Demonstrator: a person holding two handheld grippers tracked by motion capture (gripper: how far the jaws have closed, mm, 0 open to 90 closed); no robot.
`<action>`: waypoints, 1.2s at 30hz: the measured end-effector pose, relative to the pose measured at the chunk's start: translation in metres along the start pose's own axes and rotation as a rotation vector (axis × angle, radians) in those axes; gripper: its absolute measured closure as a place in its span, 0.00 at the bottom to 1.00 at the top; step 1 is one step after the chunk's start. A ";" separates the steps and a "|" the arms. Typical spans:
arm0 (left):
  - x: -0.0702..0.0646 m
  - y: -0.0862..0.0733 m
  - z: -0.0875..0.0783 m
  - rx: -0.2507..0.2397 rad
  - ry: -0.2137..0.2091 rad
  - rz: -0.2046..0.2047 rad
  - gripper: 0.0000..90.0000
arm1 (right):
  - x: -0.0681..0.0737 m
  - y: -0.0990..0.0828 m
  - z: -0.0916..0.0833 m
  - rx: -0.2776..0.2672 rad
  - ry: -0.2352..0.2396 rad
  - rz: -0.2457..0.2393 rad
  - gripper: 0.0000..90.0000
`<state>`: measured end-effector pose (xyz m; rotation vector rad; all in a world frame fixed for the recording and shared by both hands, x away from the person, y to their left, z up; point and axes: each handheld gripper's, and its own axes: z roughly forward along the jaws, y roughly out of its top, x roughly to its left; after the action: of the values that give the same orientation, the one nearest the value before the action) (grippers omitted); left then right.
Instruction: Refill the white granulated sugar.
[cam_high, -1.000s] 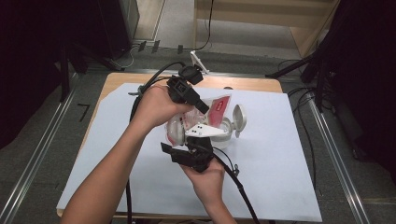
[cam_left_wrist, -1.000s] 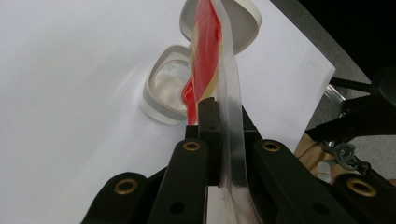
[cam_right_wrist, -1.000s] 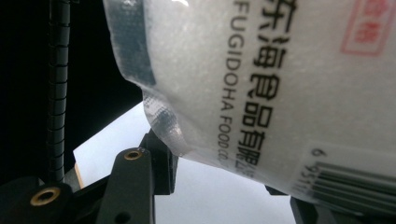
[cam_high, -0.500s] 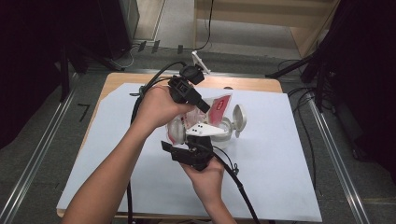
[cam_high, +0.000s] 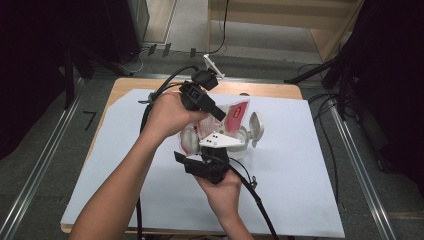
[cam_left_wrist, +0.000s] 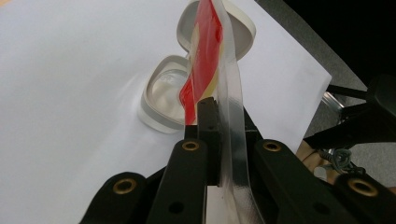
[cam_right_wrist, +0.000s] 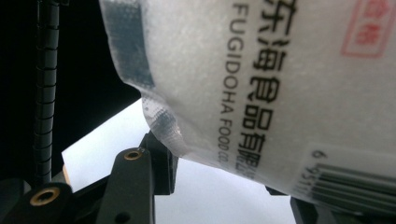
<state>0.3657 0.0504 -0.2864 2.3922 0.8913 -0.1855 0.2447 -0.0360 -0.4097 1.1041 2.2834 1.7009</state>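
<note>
Both tongs grip one bag (cam_high: 235, 116) of white grains above a white lidded jar (cam_high: 241, 146) on the table (cam_high: 300, 190). Left tongs (cam_left_wrist: 218, 135) are clenched on the bag's clear top edge, holding it tilted toward the open jar (cam_left_wrist: 163, 95). Right tongs (cam_high: 207, 152) grasp the bag's lower body from below; in the right gripper view the printed bag (cam_right_wrist: 280, 79) bulges between the jaws. Judging from the tilt, a pour is in hand. Risk: if the mouth is not aligned with the jar, grains could scatter over the white sheet; a slip at the thin top edge could drop the bag and knock the jar.
</note>
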 end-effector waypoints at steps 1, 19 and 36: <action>-0.001 0.000 0.001 0.005 0.002 -0.001 0.97 | -0.001 0.000 0.000 0.000 -0.002 -0.001 0.62; 0.000 0.000 0.002 0.009 0.000 0.026 0.98 | 0.001 -0.003 0.000 -0.007 -0.011 -0.001 0.62; 0.000 -0.002 0.003 -0.020 0.003 0.036 0.99 | 0.001 -0.003 -0.001 -0.006 -0.020 -0.003 0.62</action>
<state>0.3643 0.0501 -0.2899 2.3893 0.8464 -0.1586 0.2421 -0.0361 -0.4114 1.1100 2.2661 1.6867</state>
